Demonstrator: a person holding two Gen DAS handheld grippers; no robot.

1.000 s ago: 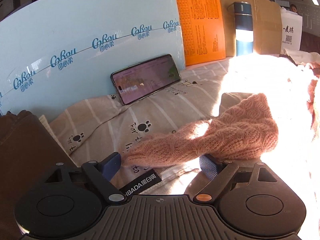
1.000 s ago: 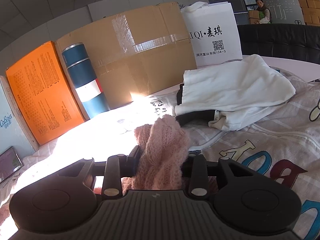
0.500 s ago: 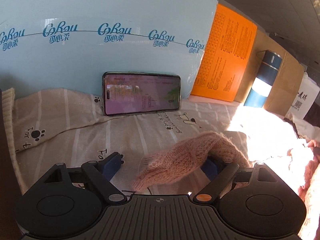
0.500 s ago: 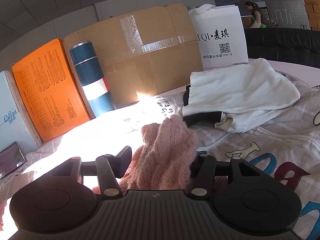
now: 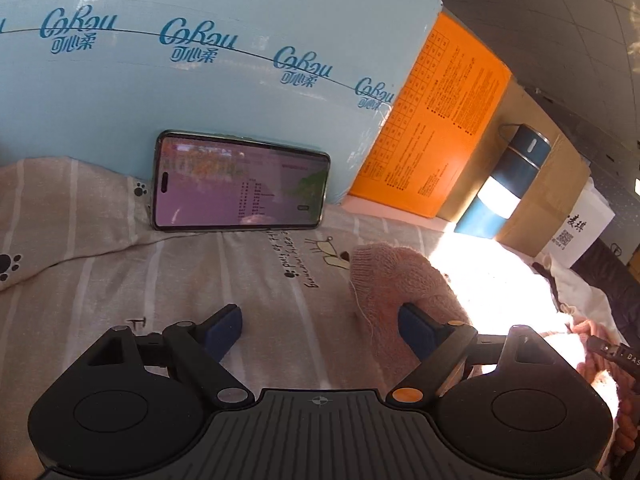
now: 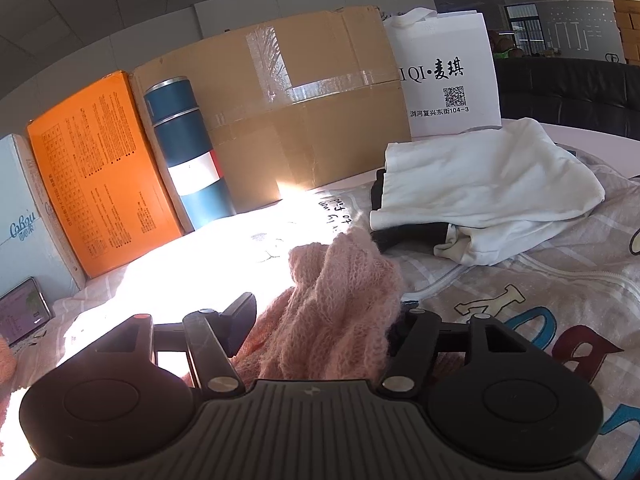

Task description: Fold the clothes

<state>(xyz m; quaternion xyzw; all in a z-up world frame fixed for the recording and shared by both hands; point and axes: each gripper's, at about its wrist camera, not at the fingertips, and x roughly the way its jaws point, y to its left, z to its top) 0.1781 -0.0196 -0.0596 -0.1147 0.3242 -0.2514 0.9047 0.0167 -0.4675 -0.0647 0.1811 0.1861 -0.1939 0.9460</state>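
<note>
Now, through the left wrist view, your left claw (image 5: 316, 330) stands wide apart over the printed sheet (image 5: 120, 280), gripping nothing; the pink sweater (image 5: 400, 280) bulges against its right finger only. Through the right wrist view, your right claw (image 6: 324, 320) is opening, and a bunched fold of the sweater (image 6: 340, 300) sits loose between its fingers, beside the white garment (image 6: 480, 192). Likely it handles light, soft, floppy and snag-prone, so pinch a doubled edge or cuff, not a single fuzzy layer.
</note>
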